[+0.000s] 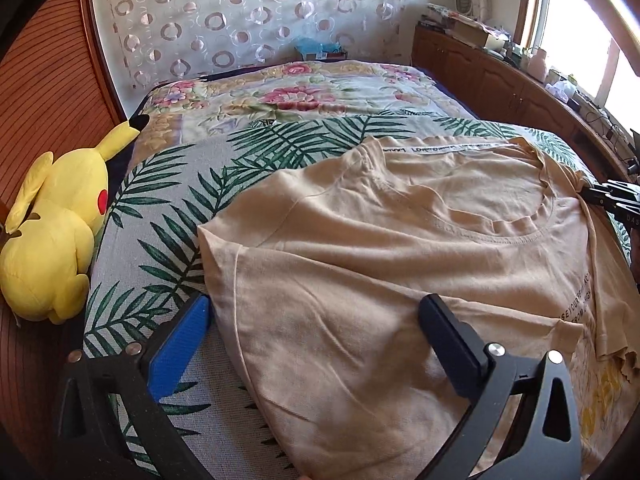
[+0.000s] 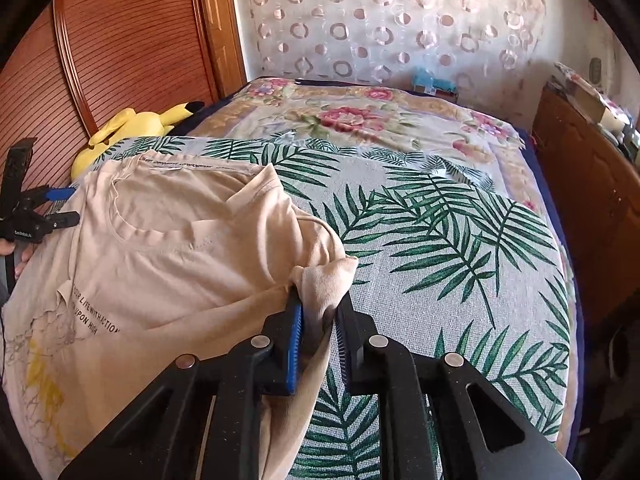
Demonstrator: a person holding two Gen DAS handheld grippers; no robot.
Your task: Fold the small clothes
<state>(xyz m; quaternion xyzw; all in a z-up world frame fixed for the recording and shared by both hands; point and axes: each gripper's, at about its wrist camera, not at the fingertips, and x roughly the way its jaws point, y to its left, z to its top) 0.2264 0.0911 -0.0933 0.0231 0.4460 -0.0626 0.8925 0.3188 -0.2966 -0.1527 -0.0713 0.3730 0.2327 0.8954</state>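
A beige T-shirt (image 1: 400,260) with black lettering lies spread on the palm-leaf bedspread (image 1: 172,200); one side is folded over its body. My left gripper (image 1: 316,312) is open, its jaws wide apart over the shirt's left sleeve edge, holding nothing. It also shows in the right wrist view (image 2: 60,206) at the shirt's far left edge. My right gripper (image 2: 318,300) is shut on a bunched fold of the T-shirt (image 2: 160,248) at its right sleeve, lifted a little off the bed. It shows in the left wrist view (image 1: 592,194) at the shirt's right edge.
A yellow plush toy (image 1: 56,232) lies at the bed's left edge against a wooden wardrobe (image 2: 120,48). A floral blanket (image 1: 300,92) covers the far half of the bed. A wooden cabinet (image 1: 500,80) with clutter runs along the right side.
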